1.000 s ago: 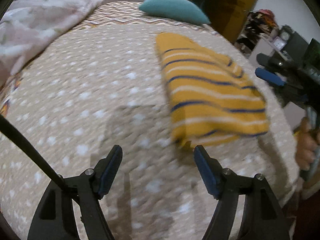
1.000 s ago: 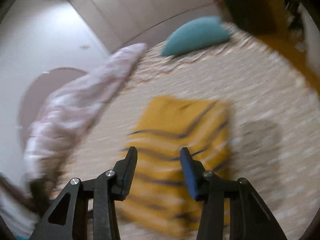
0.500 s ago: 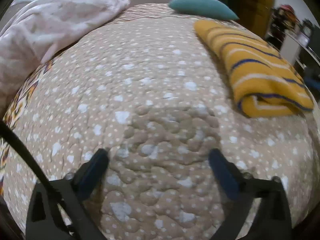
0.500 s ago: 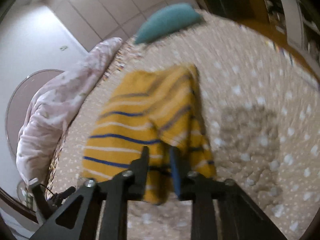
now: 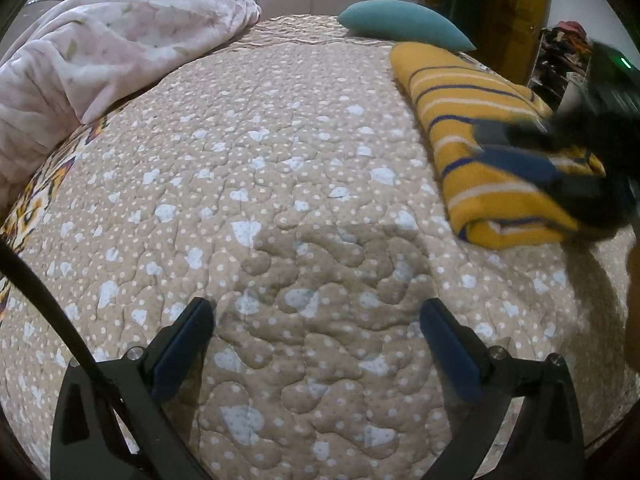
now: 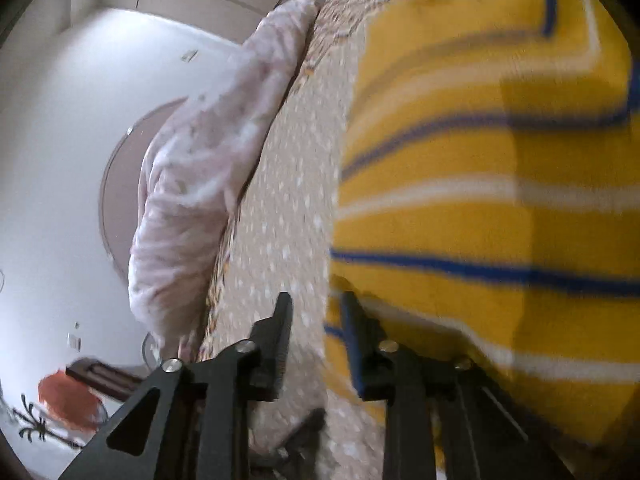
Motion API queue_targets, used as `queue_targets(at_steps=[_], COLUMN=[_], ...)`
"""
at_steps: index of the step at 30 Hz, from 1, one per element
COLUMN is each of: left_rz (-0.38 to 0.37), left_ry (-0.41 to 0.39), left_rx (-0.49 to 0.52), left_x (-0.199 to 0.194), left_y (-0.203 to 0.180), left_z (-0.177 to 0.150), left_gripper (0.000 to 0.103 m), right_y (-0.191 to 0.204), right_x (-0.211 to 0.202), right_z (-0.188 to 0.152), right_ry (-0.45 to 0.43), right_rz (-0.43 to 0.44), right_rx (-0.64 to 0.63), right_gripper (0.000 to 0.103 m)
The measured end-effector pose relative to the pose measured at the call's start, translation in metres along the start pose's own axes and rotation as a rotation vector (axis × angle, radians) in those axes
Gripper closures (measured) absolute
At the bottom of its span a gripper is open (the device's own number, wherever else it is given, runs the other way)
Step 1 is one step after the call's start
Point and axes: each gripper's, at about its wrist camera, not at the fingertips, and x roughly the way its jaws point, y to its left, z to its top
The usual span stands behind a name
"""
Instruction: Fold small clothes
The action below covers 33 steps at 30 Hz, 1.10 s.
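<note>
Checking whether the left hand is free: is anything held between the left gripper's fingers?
No: the left gripper stands wide open over the bare beige dotted quilt, nothing between its fingers.

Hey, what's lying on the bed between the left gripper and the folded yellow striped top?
Nothing: in the left wrist view only bare quilted bedspread separates the left gripper from the yellow striped top.

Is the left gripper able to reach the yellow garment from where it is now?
Probably yes. The left gripper is wide open over bare quilt, nothing between it and the garment; but the right gripper crowds its near end.
</note>
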Motion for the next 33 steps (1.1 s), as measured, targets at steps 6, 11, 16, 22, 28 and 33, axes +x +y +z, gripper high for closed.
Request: queue_targets(at_steps=[6, 11, 16, 22, 28, 33], left_rz=[0.013, 0.023, 0.069, 0.103, 0.101, 0.088], left_ry=[0.012, 0.012, 0.019, 0.011, -0.001, 0.000], left_rx=[0.007, -0.010, -0.068, -0.087, -0.092, -0.098], left_x=[-0.001, -0.002, -0.006, -0.009, -0.011, -0.012], left_y=[-0.003, -0.003, -0.006, -0.010, -0.010, -0.009], left_z=[0.000, 0.001, -0.002, -0.007, -0.009, -0.012], left_gripper=[0.000, 0.000, 0.000, 0.000, 0.000, 0.000], right_y=[-0.011, -0.011, -0.012, 0.005, 0.003, 0.009], right_x=[-0.038, -0.094, -0.125, -0.122, -0.109, -0.100], right_z=[-0.052, -0.095, -0.119, -0.129, -0.131, -0.132], right_ry=[0.002, -0.168, -0.291, -0.330, -0.309, -0.297], right_rz=[-0.099, -0.263, -0.460, -0.716, -0.751, -0.788], right_rx=[-0.041, -0.073, -0.070, -0.215, -0.219, -0.246], right_gripper=[0.075, 0.052, 0.046, 0.037, 0.033, 0.028])
